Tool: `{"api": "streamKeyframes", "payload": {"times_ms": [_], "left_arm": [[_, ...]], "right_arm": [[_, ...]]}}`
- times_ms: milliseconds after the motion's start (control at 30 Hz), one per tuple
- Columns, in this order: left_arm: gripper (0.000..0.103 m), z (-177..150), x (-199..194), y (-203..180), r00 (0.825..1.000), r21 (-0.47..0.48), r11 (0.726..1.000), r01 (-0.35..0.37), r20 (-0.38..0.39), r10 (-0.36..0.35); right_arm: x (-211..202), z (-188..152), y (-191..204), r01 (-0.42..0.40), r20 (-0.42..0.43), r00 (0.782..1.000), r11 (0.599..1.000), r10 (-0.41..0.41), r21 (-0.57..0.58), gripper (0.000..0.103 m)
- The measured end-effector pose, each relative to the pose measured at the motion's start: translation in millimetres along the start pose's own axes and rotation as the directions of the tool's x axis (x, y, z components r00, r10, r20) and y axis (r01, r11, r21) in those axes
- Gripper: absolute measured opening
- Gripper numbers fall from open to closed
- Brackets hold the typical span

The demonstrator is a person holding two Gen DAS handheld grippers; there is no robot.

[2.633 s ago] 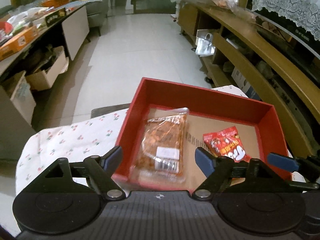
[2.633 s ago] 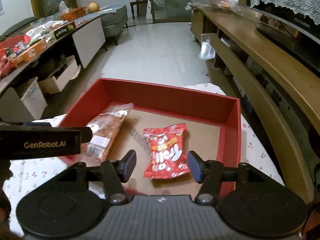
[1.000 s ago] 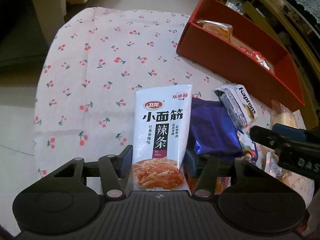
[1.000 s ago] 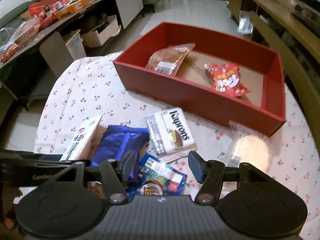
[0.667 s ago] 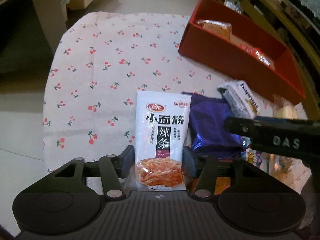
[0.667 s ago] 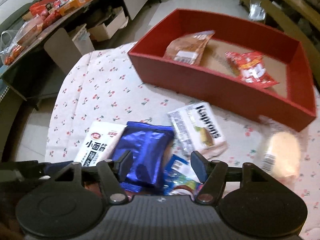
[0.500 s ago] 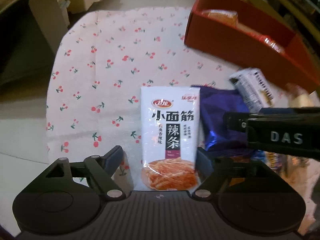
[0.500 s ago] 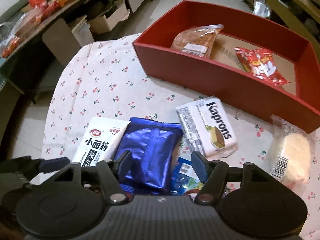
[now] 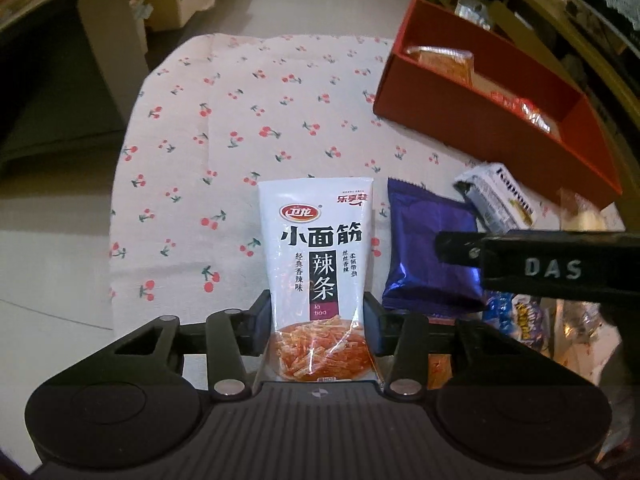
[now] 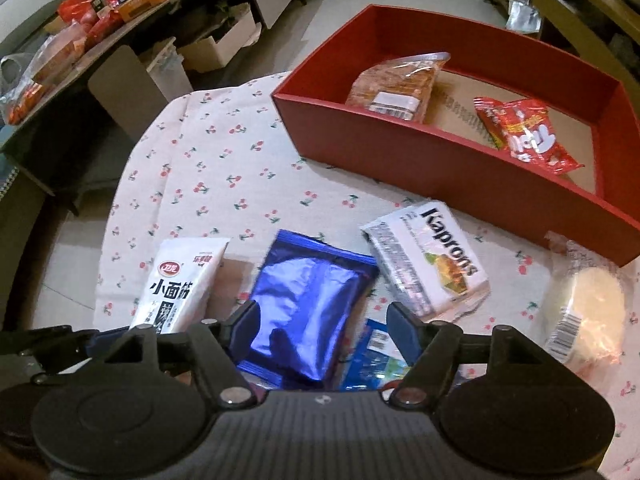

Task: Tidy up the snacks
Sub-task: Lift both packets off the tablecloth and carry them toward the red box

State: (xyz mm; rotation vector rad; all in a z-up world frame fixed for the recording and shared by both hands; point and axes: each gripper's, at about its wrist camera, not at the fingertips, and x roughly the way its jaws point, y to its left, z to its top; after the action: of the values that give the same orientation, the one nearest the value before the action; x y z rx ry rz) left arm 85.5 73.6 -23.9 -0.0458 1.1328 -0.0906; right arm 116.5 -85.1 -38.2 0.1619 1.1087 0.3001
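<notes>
Before you stands a table draped in a white cherry-print tablecloth point(image 10: 224, 168). At its far side rests a red box point(image 10: 460, 160). Nearer you, directly on the cloth, lie a white latiao packet point(image 9: 320, 268), a blue foil packet point(image 10: 304, 304) just beside it, a white Kaprons wafer pack point(image 10: 436, 260), and a clear-wrapped pale round cake point(image 10: 588, 312) near the box's corner.

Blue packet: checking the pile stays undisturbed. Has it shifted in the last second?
No. The blue packet lies between the white packet and the Kaprons pack, as before.
</notes>
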Motion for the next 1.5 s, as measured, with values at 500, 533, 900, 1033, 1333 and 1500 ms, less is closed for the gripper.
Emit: {"api": "streamKeyframes", "payload": {"times_ms": [500, 533, 900, 1033, 1333, 1500], "left_arm": [[0.054, -3, 0, 14, 0.999, -0.042, 0.999, 0.006, -0.032, -0.007], [0.054, -3, -1, 13, 0.999, -0.039, 0.999, 0.010, -0.030, -0.011], [0.066, -4, 7, 2, 0.999, -0.007, 1.000, 0.007, -0.040, -0.007], [0.073, -5, 14, 2, 0.999, -0.014, 1.000, -0.010, -0.054, 0.010], [0.081, -8, 16, 6, 0.998, 0.000, 1.000, -0.028, -0.063, 0.028], [0.082, -7, 15, 11, 0.997, -0.009, 1.000, -0.025, -0.069, 0.024]], "right_arm": [[29, -1, 26, 0.067, -0.021, 0.997, 0.995, -0.069, -0.079, 0.064], [28, -2, 23, 0.056, -0.024, 0.998, 0.995, -0.058, -0.078, 0.063], [7, -10, -1, 0.059, -0.017, 0.998, 0.994, -0.061, -0.087, 0.036], [7, -5, -9, 0.004, -0.038, 0.999, 1.000, -0.004, -0.007, 0.047], [29, -5, 22, 0.043, -0.056, 0.997, 0.995, -0.048, -0.086, 0.082], [22, -14, 16, 0.066, -0.033, 0.997, 0.986, -0.071, -0.151, 0.068]]}}
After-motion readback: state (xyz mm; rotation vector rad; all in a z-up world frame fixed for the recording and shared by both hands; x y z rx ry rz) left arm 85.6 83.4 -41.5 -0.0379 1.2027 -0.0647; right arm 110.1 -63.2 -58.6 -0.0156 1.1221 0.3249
